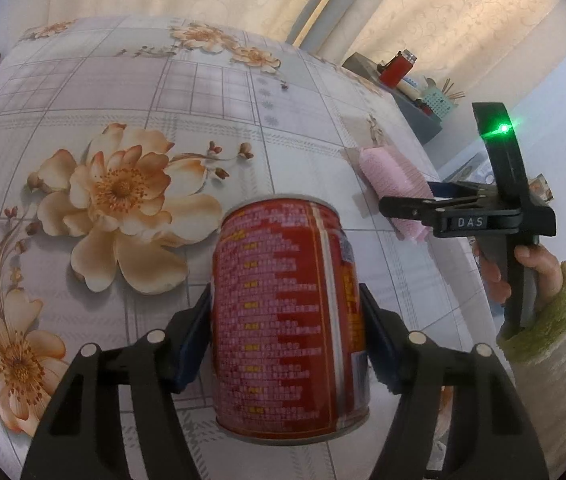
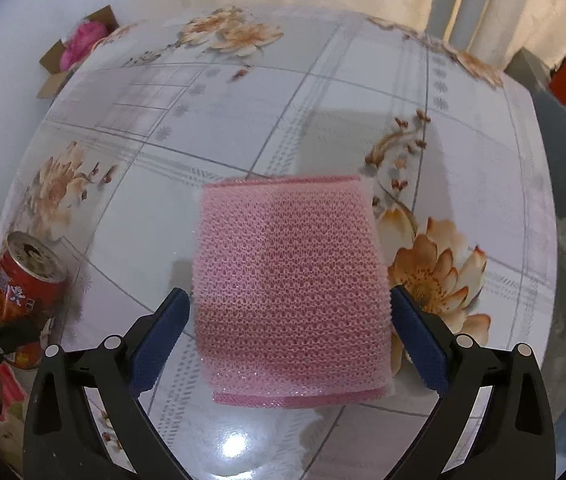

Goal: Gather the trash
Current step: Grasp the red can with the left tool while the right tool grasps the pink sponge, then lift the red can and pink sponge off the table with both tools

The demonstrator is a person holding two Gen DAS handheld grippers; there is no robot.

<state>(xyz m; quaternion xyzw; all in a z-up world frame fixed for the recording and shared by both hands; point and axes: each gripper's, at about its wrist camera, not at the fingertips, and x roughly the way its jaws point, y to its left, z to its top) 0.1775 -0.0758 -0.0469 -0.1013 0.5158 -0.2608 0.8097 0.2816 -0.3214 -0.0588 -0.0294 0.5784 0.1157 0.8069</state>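
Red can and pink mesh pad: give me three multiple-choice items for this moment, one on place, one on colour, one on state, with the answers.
1. Where is the red can?
A. Between the fingers of the left gripper
B. In a cardboard box
C. On the floor

2. What colour are the pads of the right gripper?
A. Green
B. Blue
C. White

3. How does the pink mesh pad stand to the right gripper?
A. Lifted and crushed flat
B. Far out of reach
C. Lying on the table, between open jaws

Answers: 1 A, both pads press the can's sides in the left wrist view. 2 B, dark blue shows on both fingers. 3 C, gaps show between the pads and the pad's edges.
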